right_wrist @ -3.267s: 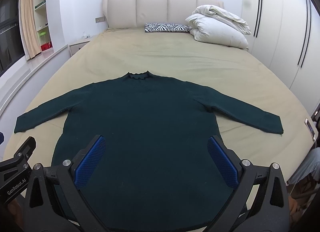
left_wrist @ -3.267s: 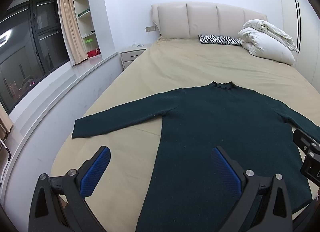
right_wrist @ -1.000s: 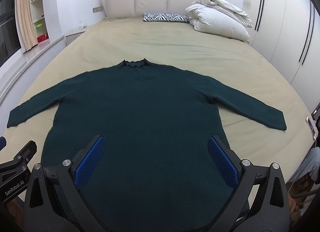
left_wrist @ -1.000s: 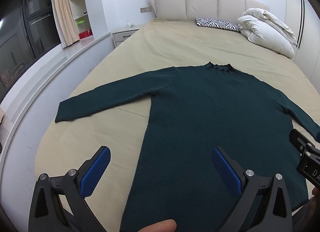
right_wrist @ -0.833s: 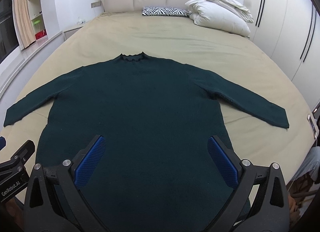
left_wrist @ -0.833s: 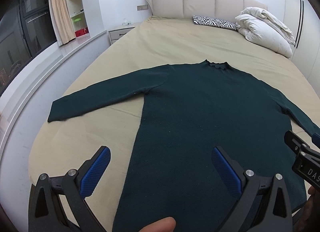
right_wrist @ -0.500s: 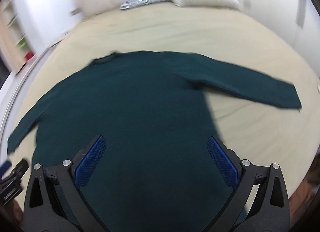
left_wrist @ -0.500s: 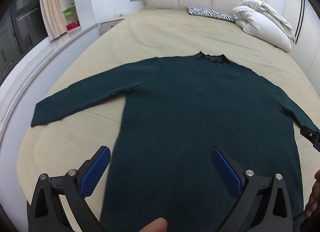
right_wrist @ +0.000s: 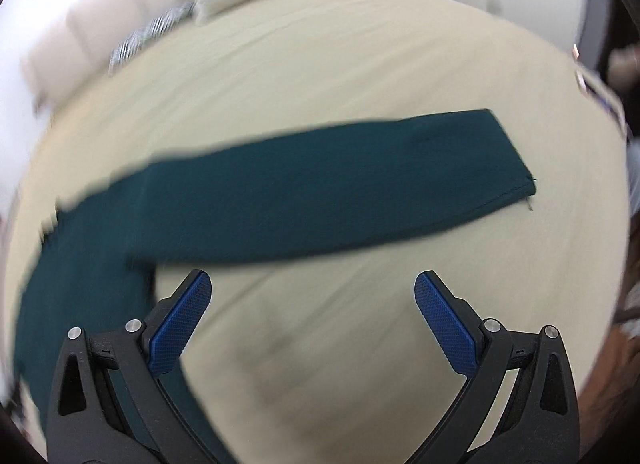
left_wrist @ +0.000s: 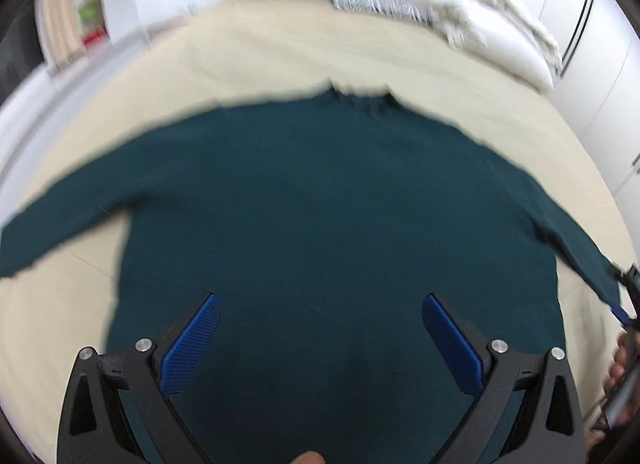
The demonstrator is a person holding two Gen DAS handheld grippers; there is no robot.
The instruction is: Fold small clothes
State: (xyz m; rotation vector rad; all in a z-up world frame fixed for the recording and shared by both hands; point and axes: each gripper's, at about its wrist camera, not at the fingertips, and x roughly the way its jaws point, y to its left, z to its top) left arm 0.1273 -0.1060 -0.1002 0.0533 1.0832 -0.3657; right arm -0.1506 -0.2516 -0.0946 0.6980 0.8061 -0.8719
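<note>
Both tools swung in closer, right tool [right_wrist: 312, 304] now over the sleeve [right_wrist: 320, 192].
Dark green sweater [left_wrist: 328, 216] lies flat on the bed [left_wrist: 280, 60]; left tool [left_wrist: 320, 328] and right both spread wide, apparently gripping nothing, pretty blurry though.

Dark teal sweater [left_wrist: 320, 204] on a beige bedsheet [right_wrist: 360, 44], zebra-striped pillow [left_wrist: 376, 8], blue-padded black left gripper [left_wrist: 320, 328]

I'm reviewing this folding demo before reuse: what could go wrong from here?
1. Both views are motion-blurred, so the right tongs, open over bare sheet short of the sleeve, may miss the cuff.
2. The left tongs hover open over the sweater body; a pinch there may bunch the flat fabric.
</note>
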